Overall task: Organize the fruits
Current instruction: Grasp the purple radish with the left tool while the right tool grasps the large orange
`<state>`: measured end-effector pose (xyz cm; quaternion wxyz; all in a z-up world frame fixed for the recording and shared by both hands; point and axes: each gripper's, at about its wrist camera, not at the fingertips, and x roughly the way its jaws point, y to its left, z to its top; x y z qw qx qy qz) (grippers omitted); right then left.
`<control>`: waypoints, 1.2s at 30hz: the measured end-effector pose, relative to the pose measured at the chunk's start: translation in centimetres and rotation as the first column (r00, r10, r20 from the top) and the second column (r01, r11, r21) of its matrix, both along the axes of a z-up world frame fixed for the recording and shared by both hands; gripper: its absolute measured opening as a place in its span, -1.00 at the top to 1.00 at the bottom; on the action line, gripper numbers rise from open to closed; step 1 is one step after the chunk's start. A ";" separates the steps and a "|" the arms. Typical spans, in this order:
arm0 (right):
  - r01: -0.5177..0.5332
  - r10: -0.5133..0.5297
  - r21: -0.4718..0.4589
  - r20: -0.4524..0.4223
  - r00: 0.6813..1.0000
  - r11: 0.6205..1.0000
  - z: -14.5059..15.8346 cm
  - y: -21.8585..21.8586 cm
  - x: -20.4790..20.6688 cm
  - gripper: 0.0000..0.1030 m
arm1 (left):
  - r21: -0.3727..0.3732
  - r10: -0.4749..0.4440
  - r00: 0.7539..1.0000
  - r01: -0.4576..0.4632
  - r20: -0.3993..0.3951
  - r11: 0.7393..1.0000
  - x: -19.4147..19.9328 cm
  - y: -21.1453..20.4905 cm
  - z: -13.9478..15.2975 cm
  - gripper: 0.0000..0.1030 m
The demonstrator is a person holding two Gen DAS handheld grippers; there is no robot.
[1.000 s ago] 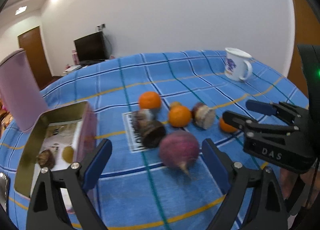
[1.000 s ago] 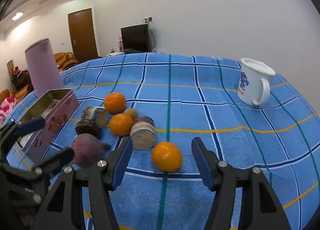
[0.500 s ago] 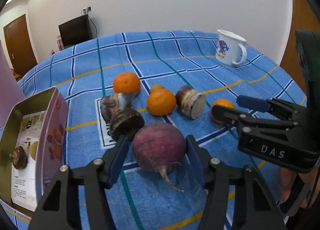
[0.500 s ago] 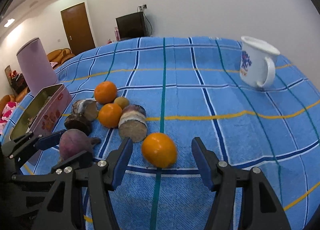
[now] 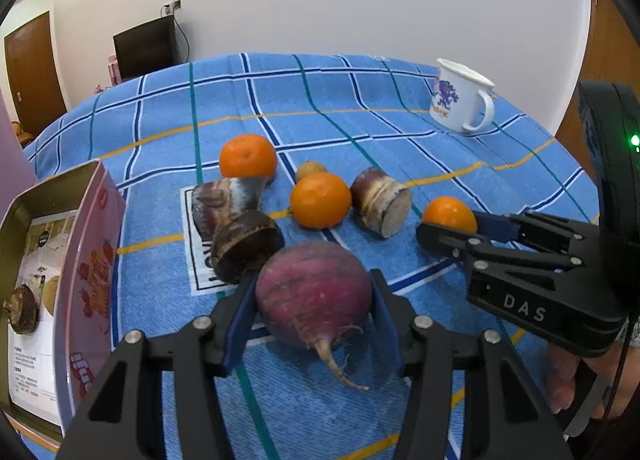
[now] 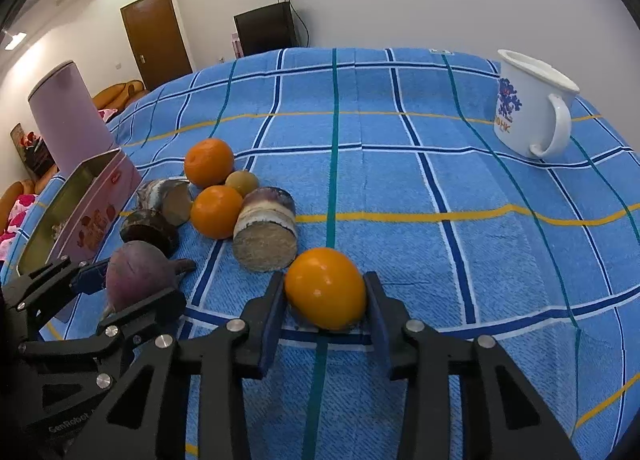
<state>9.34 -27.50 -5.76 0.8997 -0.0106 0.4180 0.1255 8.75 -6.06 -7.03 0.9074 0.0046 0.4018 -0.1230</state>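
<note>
Oranges: three lie on the blue checked surface [image 6: 400, 188], and the right gripper [image 6: 325, 300] is closing its fingers on one orange [image 6: 325, 287]. The left gripper [image 5: 314, 314] is closing its fingers on the one purple radish [image 5: 314, 294], beside three brown root chunks, near the pink tin [image 5: 94, 260].

Three round orange fruits: one [image 6: 325, 289] between the right jaws, two [image 6: 216, 211] [image 6: 209, 162] beyond them. One round purple radish [image 5: 314, 294] between the left jaws. Three cut brown-purple root pieces [image 6: 266, 229] [image 6: 150, 226] [image 6: 166, 199], one small yellow-green fruit [image 6: 242, 182], one white ceramic mug [image 6: 524, 110].
</note>
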 end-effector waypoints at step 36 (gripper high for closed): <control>-0.076 0.057 0.082 0.217 0.975 0.994 3.0 0.0 -3.4 0.23 | -0.021 0.133 0.975 -0.131 0.177 0.991 -2.4 1.8 2.2 -0.07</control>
